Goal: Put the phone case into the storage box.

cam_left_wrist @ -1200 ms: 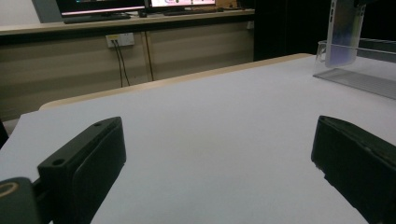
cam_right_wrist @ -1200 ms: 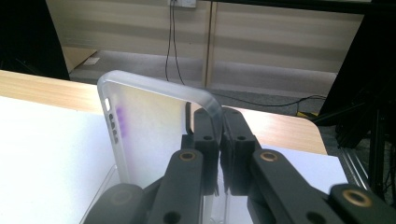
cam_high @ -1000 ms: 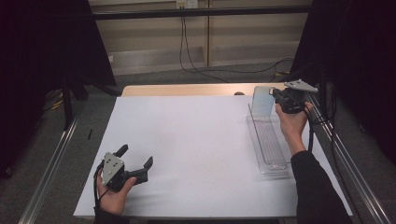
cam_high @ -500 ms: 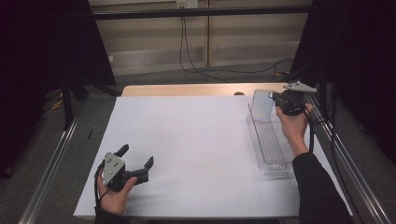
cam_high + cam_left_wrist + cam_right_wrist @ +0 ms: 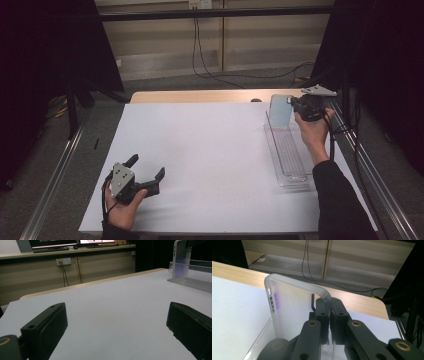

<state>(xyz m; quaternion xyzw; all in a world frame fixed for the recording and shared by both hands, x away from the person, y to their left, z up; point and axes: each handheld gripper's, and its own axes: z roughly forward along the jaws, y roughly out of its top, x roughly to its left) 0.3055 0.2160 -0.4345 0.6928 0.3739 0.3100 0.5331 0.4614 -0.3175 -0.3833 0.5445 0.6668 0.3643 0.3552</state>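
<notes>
Right gripper view: the right claw (image 5: 329, 315) is clenched on a translucent phone case (image 5: 294, 305), upright over a clear tray (image 5: 290, 160). Left claw (image 5: 146, 174) rests released on the white surface (image 5: 210, 150).

Wide-apart jaws of the left hand-held gripper (image 5: 117, 332) over white table (image 5: 112, 305), translucent phone case (image 5: 182, 260) far right.

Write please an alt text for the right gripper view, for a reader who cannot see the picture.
The right tongs are shut on the edge of a translucent phone case, holding it upright above a clear plastic tray. Behind it lie the white table cover, a wooden table edge and cables hanging before a beige wall.
</notes>
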